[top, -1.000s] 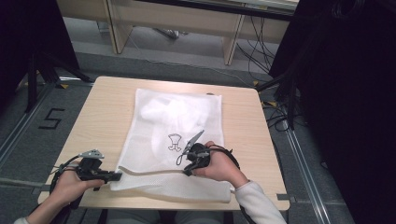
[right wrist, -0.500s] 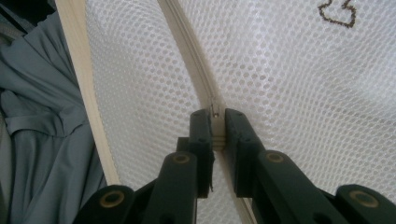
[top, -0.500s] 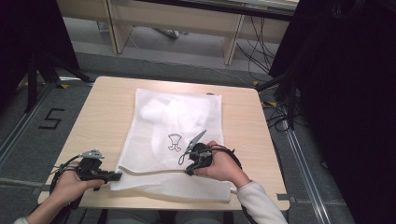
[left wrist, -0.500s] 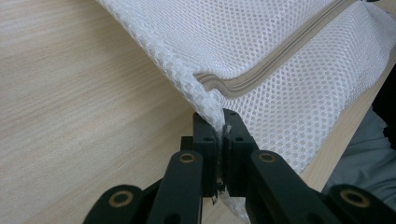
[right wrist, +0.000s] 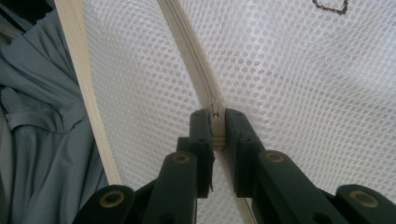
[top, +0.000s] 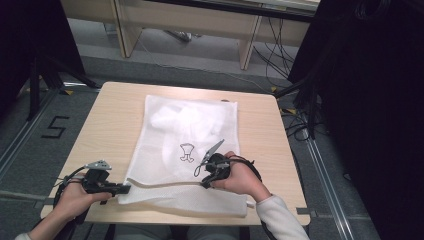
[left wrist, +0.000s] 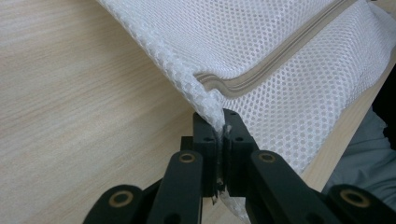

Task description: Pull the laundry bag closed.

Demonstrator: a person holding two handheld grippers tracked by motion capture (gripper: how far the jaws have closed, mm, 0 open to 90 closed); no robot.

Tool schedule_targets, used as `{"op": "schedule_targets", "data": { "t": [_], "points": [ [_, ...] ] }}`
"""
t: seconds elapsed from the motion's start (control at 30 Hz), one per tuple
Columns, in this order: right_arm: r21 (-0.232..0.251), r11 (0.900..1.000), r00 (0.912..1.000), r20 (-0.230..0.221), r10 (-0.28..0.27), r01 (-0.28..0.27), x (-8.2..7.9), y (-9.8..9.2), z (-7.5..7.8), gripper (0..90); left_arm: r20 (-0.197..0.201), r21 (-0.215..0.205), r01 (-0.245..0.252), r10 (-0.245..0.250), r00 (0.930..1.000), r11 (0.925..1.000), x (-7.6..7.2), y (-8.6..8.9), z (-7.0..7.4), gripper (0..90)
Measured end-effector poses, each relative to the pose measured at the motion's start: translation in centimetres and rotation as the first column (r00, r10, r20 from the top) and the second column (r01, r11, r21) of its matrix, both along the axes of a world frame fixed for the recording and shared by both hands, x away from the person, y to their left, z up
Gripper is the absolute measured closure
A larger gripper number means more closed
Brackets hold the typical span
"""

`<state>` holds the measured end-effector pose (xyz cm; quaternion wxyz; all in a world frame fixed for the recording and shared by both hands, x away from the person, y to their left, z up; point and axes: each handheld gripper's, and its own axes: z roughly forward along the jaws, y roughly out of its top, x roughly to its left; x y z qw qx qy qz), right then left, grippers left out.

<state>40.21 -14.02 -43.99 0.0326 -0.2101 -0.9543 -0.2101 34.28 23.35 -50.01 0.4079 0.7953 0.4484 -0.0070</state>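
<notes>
I'm pinching the mesh bag's (top: pixel 185 150) near-left corner with the left gripper (left wrist: pixel 219 126) and what looks like the zipper pull (right wrist: pixel 215 112) with the right gripper (right wrist: pixel 215 122), most of the zipper (top: pixel 165 184) probably left to run.

Both hands low and apart — left gripper (top: pixel 122 188) and right gripper (top: pixel 206 184), fingers clamped tight.

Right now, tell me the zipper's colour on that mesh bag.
Beige zipper, clearest in the left gripper view.

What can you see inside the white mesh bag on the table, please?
Through the mesh bag, a pale crumpled bundle, probably white cloth, shows in its far half. What it is exactly cannot be told: the netting blurs it. The near half looks flat. A small black drawing sits on the mesh.
</notes>
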Motion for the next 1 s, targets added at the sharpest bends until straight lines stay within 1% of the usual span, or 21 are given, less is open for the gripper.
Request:
{"op": "schedule_targets", "data": {
  "t": [0.03, 0.07, 0.13, 0.2, 0.23, 0.27, 0.37, 0.53, 0.57, 0.6, 0.67, 0.73, 0.77, 0.8, 0.83, 0.9, 0.93, 0.97, 1.0],
  "points": [
    [0.001, 1.000, 1.0000, 0.004, 0.008, -0.008, 0.1, -0.1, 0.0, 82.7, -0.001, -0.001, 0.002, -0.002, 1.0000, 1.0000, 0.0, 0.0, 0.0, 85.5],
    [0.005, 1.000, 1.0000, 0.002, -0.002, 0.002, 0.1, -0.1, 0.0, 82.7, 0.000, 0.001, 0.001, -0.001, 1.0000, 1.0000, 0.0, 0.0, 0.0, 85.4],
    [0.005, 1.000, 1.0000, 0.001, 0.006, -0.006, 0.1, -0.3, 0.0, 82.7, -0.001, -0.002, 0.000, 0.000, 1.0000, 1.0000, 0.0, 0.0, 0.0, 85.4],
    [-0.006, 1.000, 0.9996, 0.019, 0.023, -0.023, 0.2, -0.5, 0.0, 82.7, 0.000, -0.001, 0.001, -0.001, 1.0000, 1.0000, 0.0, 0.0, 0.0, 85.5],
    [0.002, 1.000, 1.0000, 0.003, -0.007, 0.007, 0.0, -0.4, 0.0, 82.7, 0.001, 0.002, 0.001, -0.001, 1.0000, 1.0000, 0.0, 0.0, 0.0, 85.5],
    [0.001, 1.000, 1.0000, 0.006, -0.001, 0.001, 0.0, -0.4, 0.0, 82.7, -0.001, -0.001, 0.000, 0.000, 1.0000, 1.0000, 0.0, 0.0, 0.0, 85.5],
    [0.003, 1.000, 1.0000, 0.000, -0.006, 0.006, 0.0, -0.5, 0.0, 82.7, -0.001, 0.000, 0.000, 0.000, 1.0000, 1.0000, 0.0, 0.0, 0.0, 85.5],
    [0.002, 1.000, 1.0000, -0.003, 0.002, -0.002, 0.1, -0.6, -0.1, 82.7, 0.000, -0.001, 0.001, -0.001, 1.0000, 1.0000, 0.0, 0.0, 0.0, 85.5],
    [0.000, 1.000, 1.0000, -0.003, -0.004, 0.004, 0.1, -0.7, 0.0, 82.7, 0.000, -0.002, 0.002, -0.002, 1.0000, 1.0000, 0.0, 0.0, 0.0, 85.5],
    [-0.002, 1.000, 0.9998, -0.003, -0.021, 0.021, 0.0, -0.7, 0.1, 82.7, 0.001, -0.003, 0.003, -0.003, 1.0000, 1.0000, 0.0, 0.0, 0.0, 85.5],
    [0.002, 1.000, 1.0000, 0.001, -0.001, 0.001, 0.1, -0.8, 0.1, 82.7, 0.001, -0.004, 0.004, -0.004, 1.0000, 1.0000, 0.0, 0.0, 0.0, 85.5],
    [0.001, 1.000, 1.0000, 0.001, -0.008, 0.008, 0.1, -0.8, 0.0, 82.7, 0.001, -0.002, 0.003, -0.003, 1.0000, 1.0000, 0.0, 0.0, 0.0, 85.5],
    [-0.001, 1.000, 1.0000, -0.002, 0.003, -0.003, 0.1, -0.8, 0.1, 82.7, 0.002, -0.004, 0.000, 0.000, 1.0000, 1.0000, 0.0, 0.0, 0.0, 85.5],
    [-0.004, 1.000, 1.0000, 0.003, -0.005, 0.005, 0.1, -0.9, 0.0, 82.7, 0.000, -0.003, 0.002, -0.002, 1.0000, 1.0000, 0.0, 0.0, 0.0, 85.5],
    [-0.004, 1.000, 1.0000, 0.000, -0.010, 0.010, 0.1, -1.0, 0.1, 82.7, -0.015, 0.002, 0.016, -0.016, 0.9998, 0.9999, 0.1, 0.1, 0.1, 85.5],
    [0.002, 1.000, 0.9999, -0.001, -0.011, 0.011, 0.1, -1.1, 0.0, 82.7, 0.001, -0.002, 0.002, -0.002, 1.0000, 1.0000, 0.0, 0.0, 0.0, 85.5],
    [-0.004, 1.000, 0.9999, -0.002, -0.012, 0.012, 0.0, -1.2, 0.0, 82.7, 0.000, -0.003, 0.002, -0.002, 1.0000, 1.0000, 0.0, 0.0, 0.0, 85.5],
    [0.003, 1.000, 0.9999, -0.005, -0.010, 0.010, 0.1, -1.3, 0.0, 82.7, -0.001, -0.004, 0.002, -0.002, 1.0000, 1.0000, 0.0, 0.0, 0.0, 85.5],
    [-0.001, 1.000, 0.9998, -0.002, -0.019, 0.019, 0.0, -1.3, 0.0, 82.7, 0.001, -0.003, 0.000, 0.000, 1.0000, 1.0000, 0.0, 0.0, 0.0, 85.5]
  ]
}}
